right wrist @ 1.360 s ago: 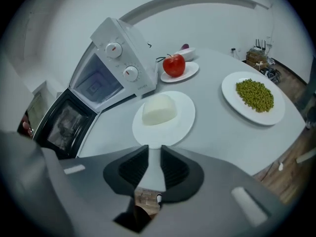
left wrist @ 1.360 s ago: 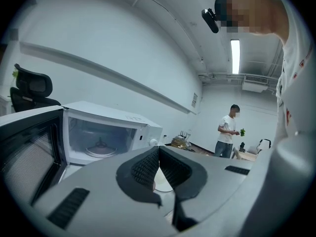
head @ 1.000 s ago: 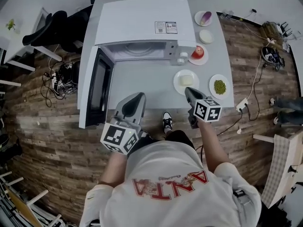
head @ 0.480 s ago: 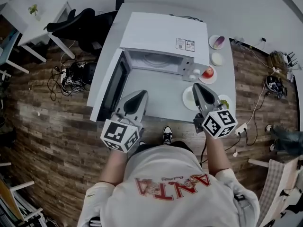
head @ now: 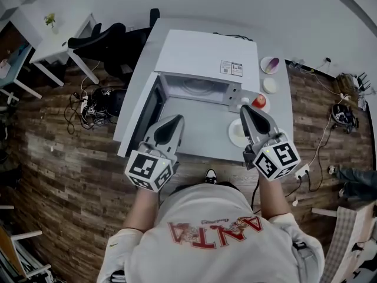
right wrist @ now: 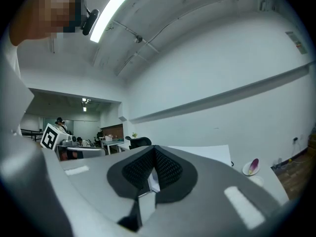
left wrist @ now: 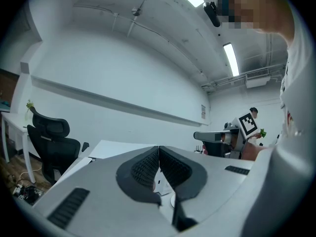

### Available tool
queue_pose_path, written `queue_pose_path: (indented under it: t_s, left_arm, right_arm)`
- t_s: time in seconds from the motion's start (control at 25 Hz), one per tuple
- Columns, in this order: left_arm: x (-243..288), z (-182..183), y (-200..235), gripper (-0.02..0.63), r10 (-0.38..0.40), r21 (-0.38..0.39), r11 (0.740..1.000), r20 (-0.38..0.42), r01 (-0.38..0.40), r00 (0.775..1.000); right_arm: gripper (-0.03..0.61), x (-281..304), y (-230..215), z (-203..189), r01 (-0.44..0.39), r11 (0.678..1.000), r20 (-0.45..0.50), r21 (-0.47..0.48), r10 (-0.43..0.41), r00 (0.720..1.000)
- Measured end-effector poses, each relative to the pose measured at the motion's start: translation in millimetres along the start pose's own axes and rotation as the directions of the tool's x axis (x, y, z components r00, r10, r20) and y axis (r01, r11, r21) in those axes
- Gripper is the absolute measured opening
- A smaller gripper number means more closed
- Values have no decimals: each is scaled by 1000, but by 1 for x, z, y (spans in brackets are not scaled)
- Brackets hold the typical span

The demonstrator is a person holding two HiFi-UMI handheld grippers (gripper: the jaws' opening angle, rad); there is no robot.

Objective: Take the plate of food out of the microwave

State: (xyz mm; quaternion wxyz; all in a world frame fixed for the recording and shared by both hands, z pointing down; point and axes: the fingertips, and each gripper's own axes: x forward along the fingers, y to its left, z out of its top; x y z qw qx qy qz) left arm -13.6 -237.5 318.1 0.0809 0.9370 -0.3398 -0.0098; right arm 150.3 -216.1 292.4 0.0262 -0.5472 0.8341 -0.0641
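plate of food (head: 234, 133): out on the bench (head: 200, 141), at 4 o'clock from the microwave (head: 206, 58), partly behind your right hand-held gripper (head: 243, 109)
microwave door (head: 146, 114): swung open toward 8 o'clock
right hand-held gripper: jaws pressed together, holding nothing
left hand-held gripper (head: 176, 119): jaws together, holding nothing

white microwave (head: 203, 55), pale grey table (head: 200, 135), brown wood-plank floor (head: 65, 170), black chair (head: 94, 40)

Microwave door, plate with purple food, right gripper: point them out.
microwave door (head: 145, 114), head view, dark window panel.
plate with purple food (head: 263, 68), head view, left rim.
right gripper (head: 244, 109), head view, tips of its closed jaws.
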Motion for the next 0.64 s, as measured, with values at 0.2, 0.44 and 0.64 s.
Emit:
queue_pose_path:
  t_s: [0.2,0.44,0.64]
  left_arm:
    - [2,1,-2,9,-10,4,1000,0,10,1000]
    - [2,1,-4,9,-15,5,1000,3,15,1000]
    - [3,-3,-7,9,-19,-6,1000,-6,19,1000]
  right_arm:
    - [2,0,1,-1,-4,1000,-4,7,4,1000]
    - [2,0,3,1,-4,1000,-2,3,4,1000]
    - [2,-1,5,-1,-10,1000,-7,4,10,1000]
